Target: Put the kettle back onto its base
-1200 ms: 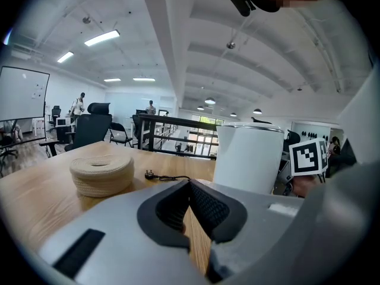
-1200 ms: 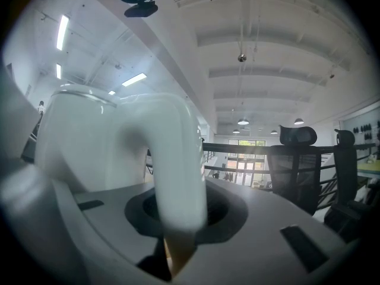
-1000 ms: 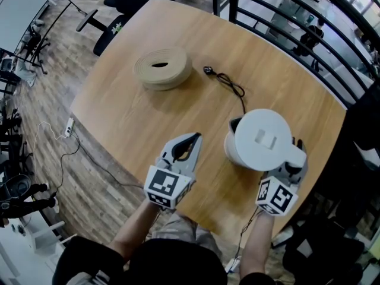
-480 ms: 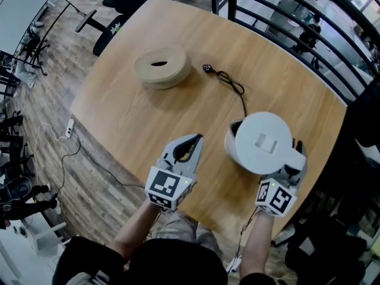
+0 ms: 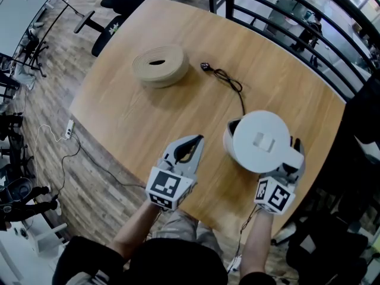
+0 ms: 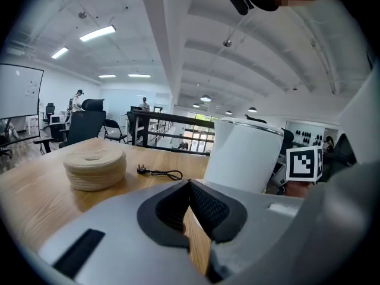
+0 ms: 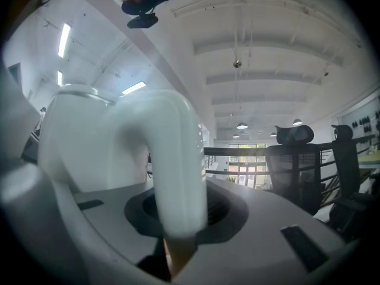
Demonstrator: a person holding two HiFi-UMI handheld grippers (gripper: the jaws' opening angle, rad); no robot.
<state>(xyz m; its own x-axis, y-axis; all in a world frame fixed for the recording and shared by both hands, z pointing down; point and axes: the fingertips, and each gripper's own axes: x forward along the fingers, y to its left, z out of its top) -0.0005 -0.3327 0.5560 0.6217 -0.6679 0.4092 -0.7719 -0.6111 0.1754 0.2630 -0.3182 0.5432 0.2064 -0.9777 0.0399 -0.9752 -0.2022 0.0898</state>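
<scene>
White kettle [image 5: 261,141], near right of the bench [image 5: 148,117]: rigid, smooth-walled, probably heavy and sloshing if filled, so best carried by its looped handle [image 7: 175,165], where the right hand-held gripper [image 7: 178,218] clamps narrow; the left hand-held gripper [image 5: 187,150] is pinched closed, empty, just beside.

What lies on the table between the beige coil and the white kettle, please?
A black power cord, plug toward the coil, runs toward the kettle; the head view shows it.

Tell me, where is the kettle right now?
In the head view, the white kettle is at the right of the table, its handle in the right gripper.
</scene>
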